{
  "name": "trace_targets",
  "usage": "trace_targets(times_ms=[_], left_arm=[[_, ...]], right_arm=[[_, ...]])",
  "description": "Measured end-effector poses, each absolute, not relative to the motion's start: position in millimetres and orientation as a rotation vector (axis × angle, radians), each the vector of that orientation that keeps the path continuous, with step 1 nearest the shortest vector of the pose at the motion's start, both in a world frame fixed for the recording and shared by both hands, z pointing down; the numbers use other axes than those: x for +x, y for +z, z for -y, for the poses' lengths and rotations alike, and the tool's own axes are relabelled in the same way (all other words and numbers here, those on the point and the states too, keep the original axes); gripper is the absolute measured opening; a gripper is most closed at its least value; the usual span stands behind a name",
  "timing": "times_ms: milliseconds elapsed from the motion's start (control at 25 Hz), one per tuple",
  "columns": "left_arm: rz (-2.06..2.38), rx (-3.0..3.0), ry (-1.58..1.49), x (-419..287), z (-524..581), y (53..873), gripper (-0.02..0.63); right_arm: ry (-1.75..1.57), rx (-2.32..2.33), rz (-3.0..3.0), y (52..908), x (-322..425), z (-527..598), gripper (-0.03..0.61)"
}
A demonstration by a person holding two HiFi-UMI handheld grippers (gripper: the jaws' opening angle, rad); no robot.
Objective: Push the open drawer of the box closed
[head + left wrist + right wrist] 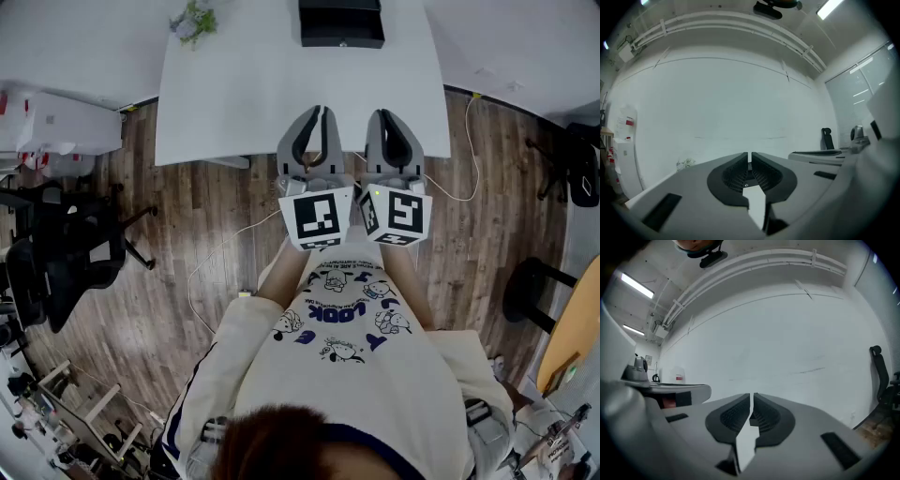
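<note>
Left gripper (316,112): jaws are sitting pressed together (749,154), nothing between them; it is hovering at mid frame over the near edge of the white table (234,94).
Right gripper (390,114): jaws are also meeting (752,395), gripping nothing; it is hanging just beside the left gripper.
Black box (341,22): it is sitting at top centre of the head view, on the table's far part, well apart from both grippers.
Small plant (193,21): it is standing on the table, upper left.
Office chair (56,253): it is standing at the left edge of the frame.

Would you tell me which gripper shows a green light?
The right gripper: a green light glows by its marker cube; the left gripper has none.
</note>
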State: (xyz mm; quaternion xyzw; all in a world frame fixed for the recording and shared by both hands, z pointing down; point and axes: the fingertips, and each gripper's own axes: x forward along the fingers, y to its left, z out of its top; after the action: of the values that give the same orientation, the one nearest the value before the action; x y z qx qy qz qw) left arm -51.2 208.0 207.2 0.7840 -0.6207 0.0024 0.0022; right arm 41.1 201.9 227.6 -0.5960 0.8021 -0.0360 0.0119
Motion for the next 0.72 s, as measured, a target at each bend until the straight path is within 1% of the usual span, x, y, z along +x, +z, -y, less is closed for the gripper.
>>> trace_targets(times_ms=[720], left_arm=[[1.92, 2.474, 0.046, -54, -167, 217, 0.032]], right_arm=[[-0.191, -1.902, -2.457, 241, 45, -163, 0.044]])
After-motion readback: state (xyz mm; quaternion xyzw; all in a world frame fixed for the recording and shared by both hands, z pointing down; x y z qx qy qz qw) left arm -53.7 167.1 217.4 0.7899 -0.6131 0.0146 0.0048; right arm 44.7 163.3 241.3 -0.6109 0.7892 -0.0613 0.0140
